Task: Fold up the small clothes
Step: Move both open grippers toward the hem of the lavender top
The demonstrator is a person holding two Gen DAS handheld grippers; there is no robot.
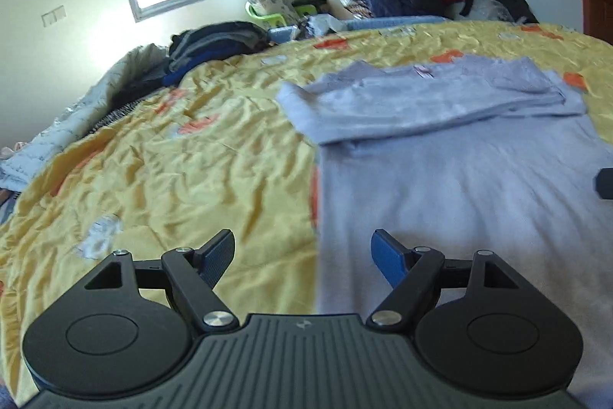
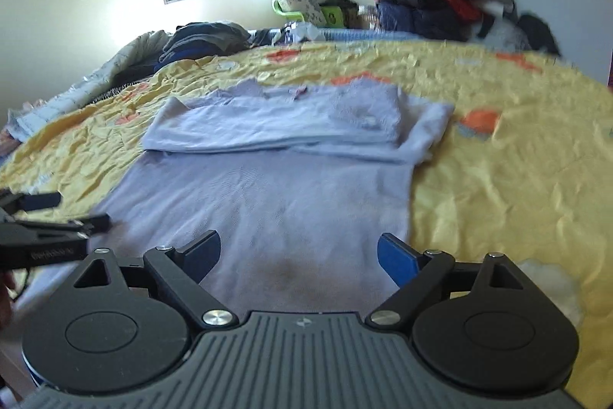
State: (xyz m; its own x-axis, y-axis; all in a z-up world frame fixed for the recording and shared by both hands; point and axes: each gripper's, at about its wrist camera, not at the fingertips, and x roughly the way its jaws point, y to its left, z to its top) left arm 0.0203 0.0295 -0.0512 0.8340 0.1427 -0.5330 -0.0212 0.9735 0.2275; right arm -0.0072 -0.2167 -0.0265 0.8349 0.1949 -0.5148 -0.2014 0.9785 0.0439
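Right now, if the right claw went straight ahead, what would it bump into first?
Probably the light purple shirt on the bed. The open right claw points over its flat lower part, towards the folded sleeves; depth is unclear.

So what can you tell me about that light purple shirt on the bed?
The light purple shirt looks like soft knit cloth, lying flat on the yellow bedspread. Its sleeves are folded across the top in a neat band, with a small tag showing near the collar. The body stretches smooth toward the cameras, and a faint brownish stain sits near the bottom hem. The left gripper and right gripper both hover open over its lower edge, holding nothing.
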